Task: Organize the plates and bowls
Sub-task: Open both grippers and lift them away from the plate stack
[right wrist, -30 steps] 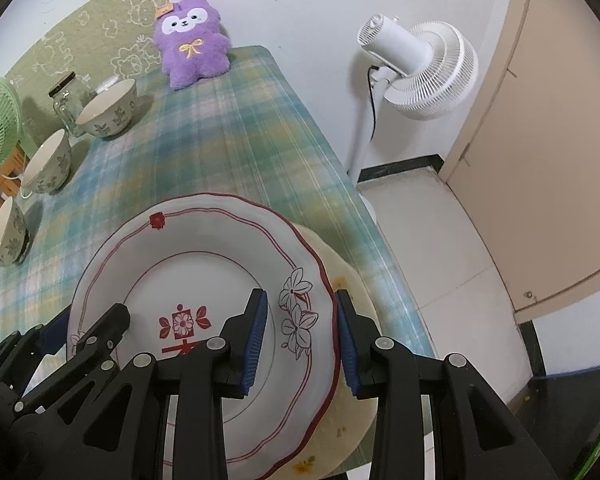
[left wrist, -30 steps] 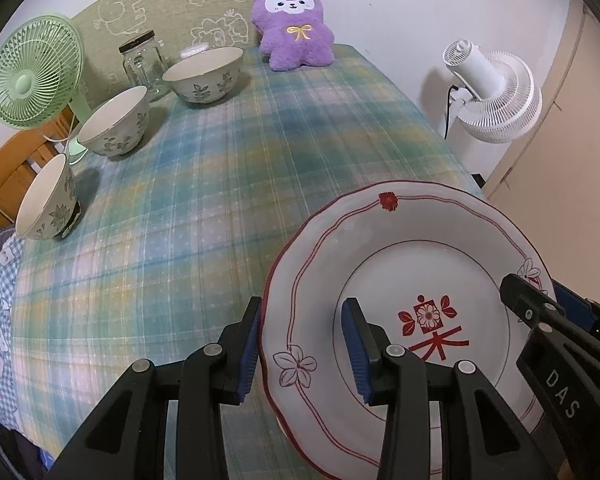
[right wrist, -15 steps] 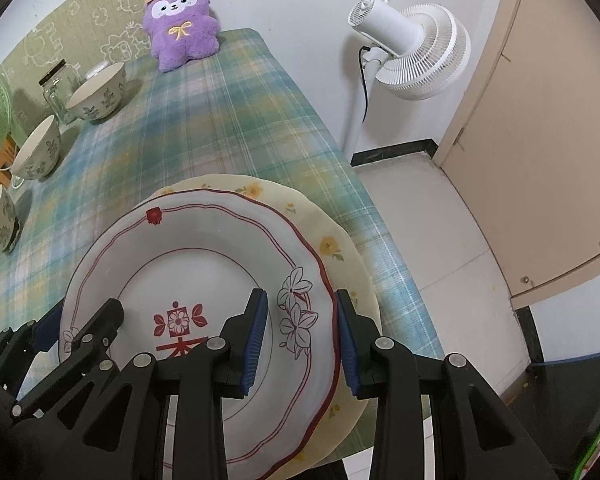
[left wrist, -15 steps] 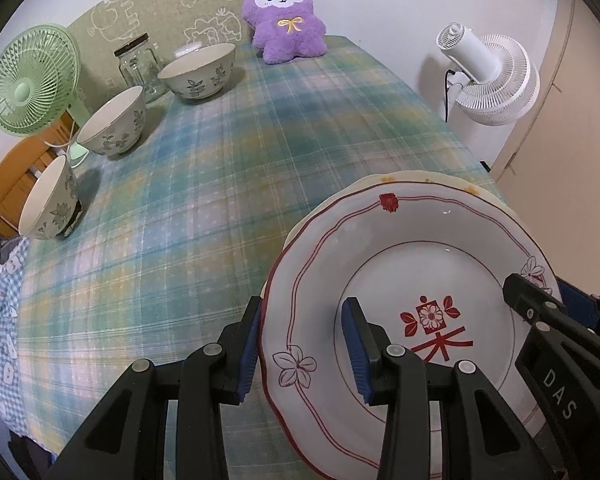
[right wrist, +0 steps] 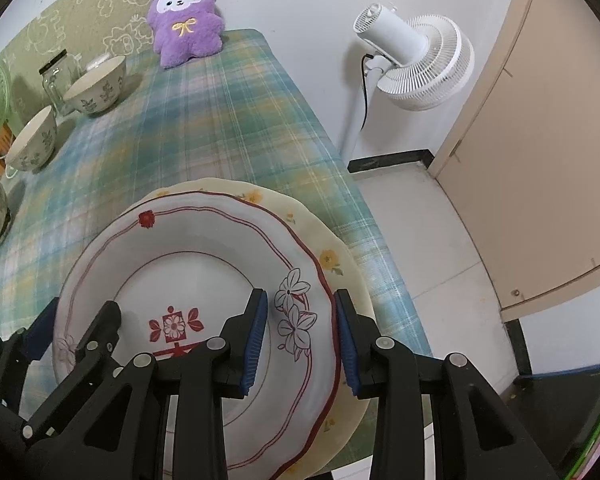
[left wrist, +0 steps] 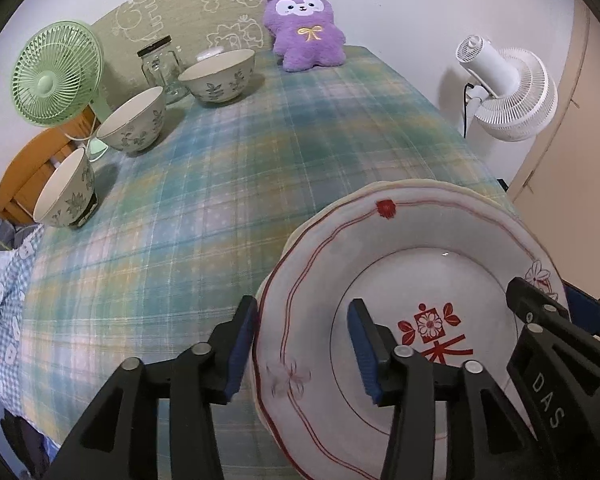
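Lower frame: red-rimmed plate (right wrist: 188,276) stacked on yellow-flowered plate (right wrist: 328,256), near bench (left wrist: 220,200) edge. Left gripper (left wrist: 302,350) opening, pads astride its rim, clear. Right gripper (right wrist: 300,340) opening, rim between, loose.

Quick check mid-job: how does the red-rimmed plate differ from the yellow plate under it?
The red-rimmed plate is white with red lines, a red motif at its centre and outlined flowers; the yellow plate is cream with small yellow flowers. The red-rimmed plate lies on top, fully visible; the yellow plate shows only as a crescent. The tool fingers straddle the red-rimmed plate's rim, not the yellow plate's. Both have wavy rims and sit at the table's near right corner.
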The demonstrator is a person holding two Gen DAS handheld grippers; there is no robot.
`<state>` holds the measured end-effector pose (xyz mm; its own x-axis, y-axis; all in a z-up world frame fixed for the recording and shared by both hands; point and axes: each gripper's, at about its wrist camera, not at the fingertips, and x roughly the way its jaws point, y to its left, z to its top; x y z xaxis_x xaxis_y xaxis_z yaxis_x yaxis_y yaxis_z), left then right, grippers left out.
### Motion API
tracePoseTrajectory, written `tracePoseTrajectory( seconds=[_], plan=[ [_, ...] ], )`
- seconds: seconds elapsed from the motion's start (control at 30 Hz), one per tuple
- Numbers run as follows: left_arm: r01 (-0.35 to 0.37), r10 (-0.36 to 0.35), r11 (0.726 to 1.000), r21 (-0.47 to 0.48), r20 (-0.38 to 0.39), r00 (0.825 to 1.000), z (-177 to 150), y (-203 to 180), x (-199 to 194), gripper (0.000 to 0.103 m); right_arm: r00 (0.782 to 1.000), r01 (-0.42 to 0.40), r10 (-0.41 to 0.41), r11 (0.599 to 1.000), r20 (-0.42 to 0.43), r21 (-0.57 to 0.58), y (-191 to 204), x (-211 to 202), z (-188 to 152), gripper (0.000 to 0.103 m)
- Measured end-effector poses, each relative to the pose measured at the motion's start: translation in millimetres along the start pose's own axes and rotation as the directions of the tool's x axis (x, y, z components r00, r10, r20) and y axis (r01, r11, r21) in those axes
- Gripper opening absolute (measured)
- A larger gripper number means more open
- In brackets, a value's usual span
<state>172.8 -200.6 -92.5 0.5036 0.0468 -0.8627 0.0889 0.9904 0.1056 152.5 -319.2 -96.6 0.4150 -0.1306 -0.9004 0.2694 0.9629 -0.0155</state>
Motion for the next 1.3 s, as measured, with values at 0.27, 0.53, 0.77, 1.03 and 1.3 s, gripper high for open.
tracePoseTrajectory(
  seconds=[0.27, 0.53, 0.77, 1.03, 1.3],
  plan=[
    [0.096, -0.096, 0.995, -0.001, -0.015, 0.995, 0.0, 0.7, -5.0, 0.070, 1.000, -0.013, 0.013, 1.000, -0.023, 0.024, -5.1, 1.3, 7.5, 0.042],
    [0.128, -0.127, 0.991, -0.026, 0.018, 0.992, 9.6, 26.7, -34.4, 0.087, 0.996, -0.082, 0.081, 0.997, 0.040, 0.011, 3.6, -35.2, 14.6, 0.069],
    [0.079, -0.071, 0.994, -0.073, 0.105, 0.992, 25.8, 62.8, -66.4, 0.093, 0.979, -0.186, 0.191, 0.980, 0.066, -0.076, 32.2, -72.7, 28.5, 0.070],
    [0.054, -0.041, 0.994, -0.100, 0.126, 0.991, 45.1, 115.6, -82.2, 0.093, 0.962, -0.250, 0.261, 0.960, 0.077, -0.128, 81.6, -100.5, 45.7, 0.070],
    [0.086, -0.074, 0.991, -0.107, 0.110, 0.991, 58.9, 185.5, -72.1, 0.093, 0.960, -0.238, 0.254, 0.963, 0.122, -0.128, 147.6, -114.7, 52.2, 0.070]
  ],
)
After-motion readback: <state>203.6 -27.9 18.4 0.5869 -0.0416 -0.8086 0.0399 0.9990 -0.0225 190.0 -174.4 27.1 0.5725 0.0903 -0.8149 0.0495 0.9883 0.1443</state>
